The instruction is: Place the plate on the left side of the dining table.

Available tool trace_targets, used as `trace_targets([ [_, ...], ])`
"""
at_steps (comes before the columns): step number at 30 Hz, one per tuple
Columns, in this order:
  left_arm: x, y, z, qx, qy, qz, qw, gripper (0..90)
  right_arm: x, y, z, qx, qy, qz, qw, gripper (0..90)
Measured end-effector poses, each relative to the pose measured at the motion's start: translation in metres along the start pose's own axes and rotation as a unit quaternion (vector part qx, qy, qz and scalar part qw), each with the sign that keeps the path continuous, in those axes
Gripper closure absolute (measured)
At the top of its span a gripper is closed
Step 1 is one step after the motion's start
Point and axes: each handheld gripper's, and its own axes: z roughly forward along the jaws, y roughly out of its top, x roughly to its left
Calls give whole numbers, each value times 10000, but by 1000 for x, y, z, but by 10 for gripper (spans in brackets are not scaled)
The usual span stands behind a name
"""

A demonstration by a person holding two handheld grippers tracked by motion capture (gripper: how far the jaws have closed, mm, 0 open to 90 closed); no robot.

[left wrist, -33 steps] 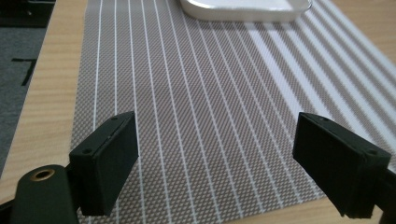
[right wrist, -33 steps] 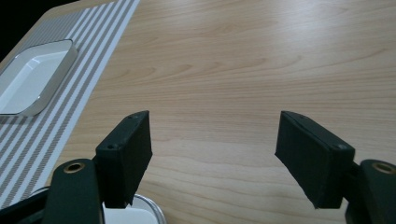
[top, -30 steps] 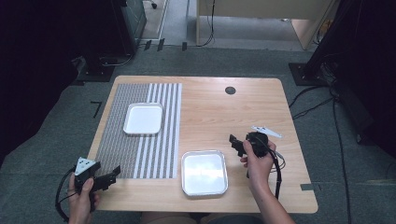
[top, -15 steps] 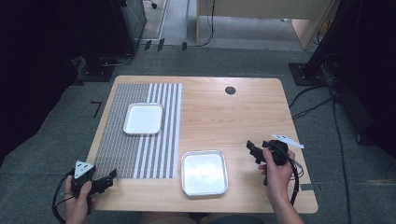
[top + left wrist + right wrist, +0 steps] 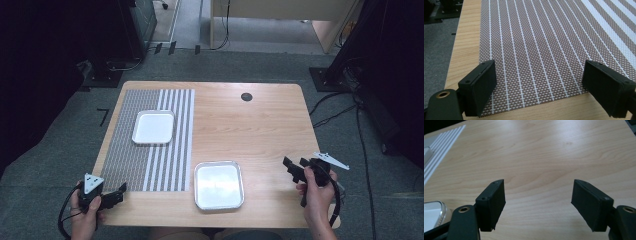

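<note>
Right tool [image 5: 289,169] open, near table [image 5: 280,125] edge.

I see open wood across the right half of the table [image 5: 260,130], from the frame's centre up to the small dark grommet [image 5: 246,96] near the far edge; my right gripper [image 5: 292,170] could pass there freely. At lower centre the clear-rimmed tray [image 5: 219,185] blocks a straight crossing. At left the flat placemat [image 5: 150,145] offers no barrier, but the white tray [image 5: 153,127] sits on its upper part.
</note>
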Motion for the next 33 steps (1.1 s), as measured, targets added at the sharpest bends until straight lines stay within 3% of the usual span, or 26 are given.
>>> trace_targets([
  [21, 1, 0, 0, -10, -31, 26, 10000, 120, -57, -23, -27, 221, -469, 92, 9986, 262],
  [28, 1, -1, 0, -8, -36, 34, 10000, 120, -66, -31, -31, 246, -704, -18, 9972, 257],
  [33, 1, -1, 0, -12, -37, 33, 10000, 120, -65, -36, -33, 290, -836, -269, 9957, 248],
])
